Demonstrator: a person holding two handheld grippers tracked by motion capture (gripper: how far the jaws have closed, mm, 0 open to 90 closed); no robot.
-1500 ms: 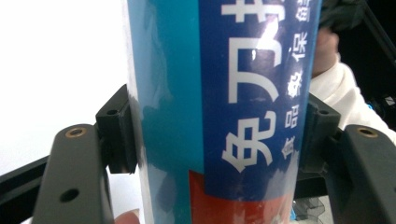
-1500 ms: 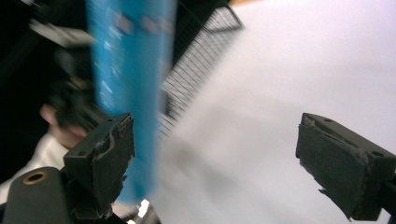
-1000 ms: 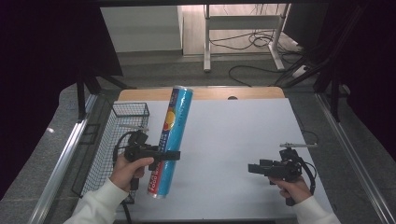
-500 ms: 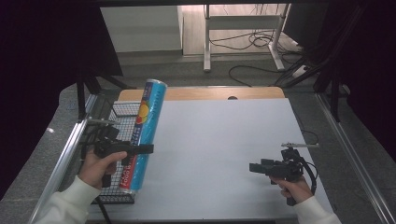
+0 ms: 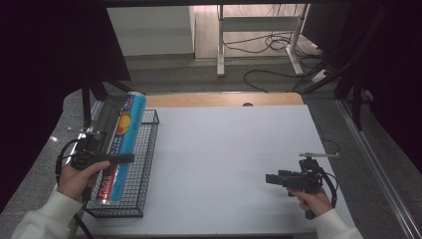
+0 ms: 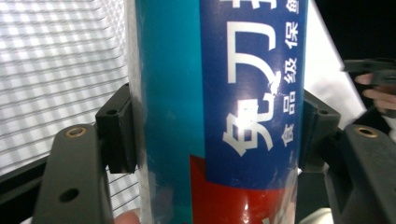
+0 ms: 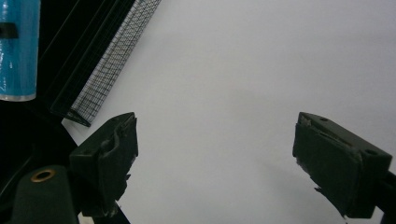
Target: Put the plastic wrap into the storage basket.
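- One long blue tube (image 5: 119,144), printed with white characters, is pinched across its middle by the left gripper (image 5: 107,159), above the basket.
- One black wire basket (image 5: 144,164) sits at the table's (image 5: 224,149) left edge.
- One right gripper (image 5: 278,179) hovers over bare tabletop, jaws spread, nothing between them.

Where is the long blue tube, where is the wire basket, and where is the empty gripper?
blue tube (image 5: 124,134), high view, on its printed middle.
wire basket (image 5: 144,159), high view, on its right mesh wall.
right gripper (image 7: 215,158), right gripper view, midway between its open fingertips.
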